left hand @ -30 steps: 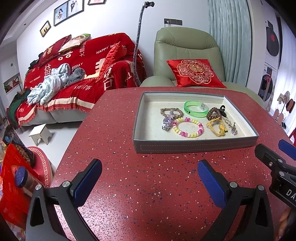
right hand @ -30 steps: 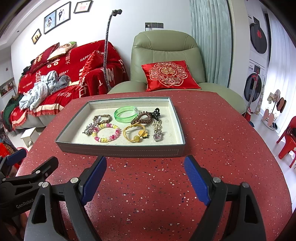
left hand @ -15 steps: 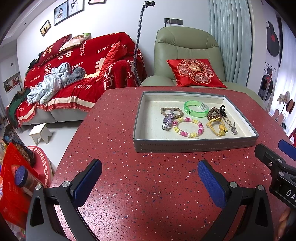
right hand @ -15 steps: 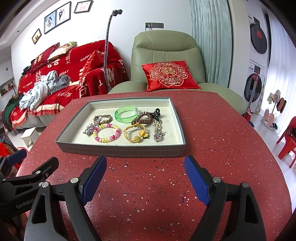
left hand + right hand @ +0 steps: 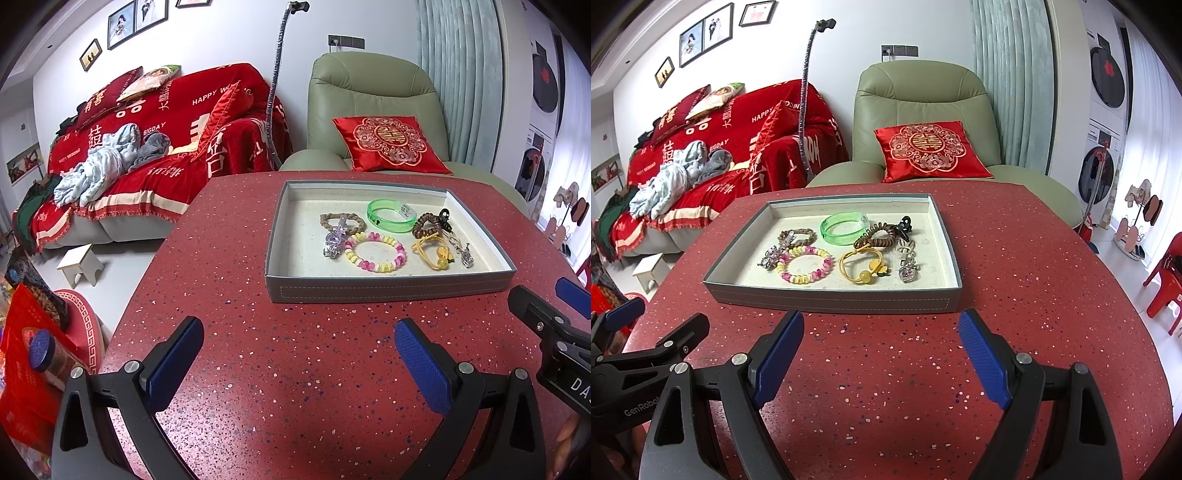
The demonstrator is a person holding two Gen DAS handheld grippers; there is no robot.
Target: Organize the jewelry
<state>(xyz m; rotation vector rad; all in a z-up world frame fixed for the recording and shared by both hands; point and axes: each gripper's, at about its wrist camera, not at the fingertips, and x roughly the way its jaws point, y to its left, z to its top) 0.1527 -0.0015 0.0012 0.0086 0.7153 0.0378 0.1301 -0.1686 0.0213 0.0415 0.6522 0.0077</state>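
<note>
A grey jewelry tray (image 5: 388,290) (image 5: 834,300) sits on the red speckled table. In it lie a green bangle (image 5: 391,215) (image 5: 845,227), a pink and yellow bead bracelet (image 5: 375,252) (image 5: 805,266), a brown braided band (image 5: 341,220), a purple charm (image 5: 334,240), a brown coil tie with black clip (image 5: 882,234), a yellow cord bracelet (image 5: 863,266) and a silver charm (image 5: 908,264). My left gripper (image 5: 299,354) and right gripper (image 5: 881,350) are open and empty, hovering above the table just in front of the tray, side by side.
A green armchair (image 5: 923,110) with a red cushion (image 5: 931,149) stands behind the table. A red-covered sofa (image 5: 155,147) is at back left. A flexible stand (image 5: 275,92) rises at the table's far edge. A red plastic chair (image 5: 1167,273) is at right.
</note>
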